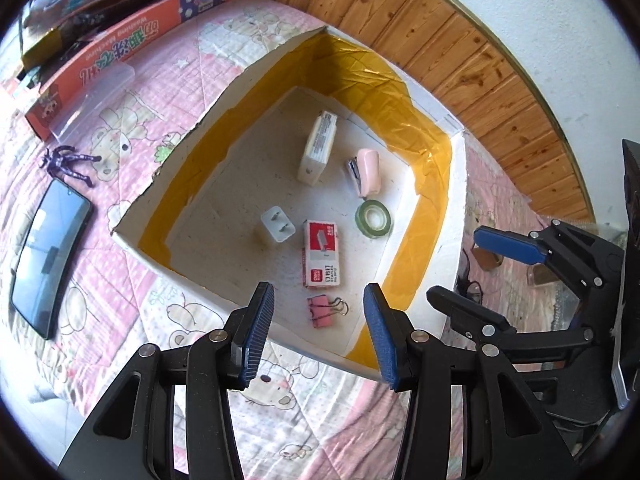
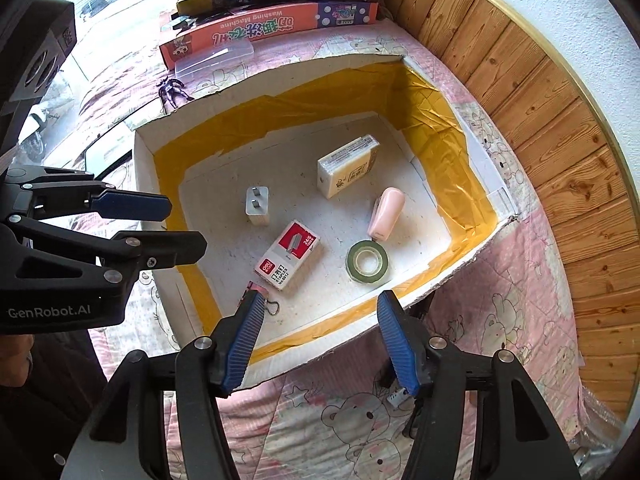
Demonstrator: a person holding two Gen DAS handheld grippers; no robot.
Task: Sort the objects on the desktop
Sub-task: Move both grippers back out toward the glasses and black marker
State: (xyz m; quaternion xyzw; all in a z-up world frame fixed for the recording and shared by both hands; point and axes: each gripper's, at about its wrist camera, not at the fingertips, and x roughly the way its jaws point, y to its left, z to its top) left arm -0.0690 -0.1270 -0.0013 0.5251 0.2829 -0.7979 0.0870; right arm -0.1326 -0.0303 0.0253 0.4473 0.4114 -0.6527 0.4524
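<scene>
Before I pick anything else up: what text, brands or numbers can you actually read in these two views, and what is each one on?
"STAPLES", "24/6": red and white staple box in the white box.
"Washing Machine": orange carton, printed upside down; its large Chinese characters I can't make out.
"GenRobot.AI": left gripper body, seen from the right wrist.
White packet: print too small to read.
Dark boxes at the back: blurred.

Surface covered by pink quilted cloth printed with cartoon bears. Behind it, knotty wood panelling with a thin brass-coloured trim strip, white textured wall above. Bright daylight throughout
</scene>
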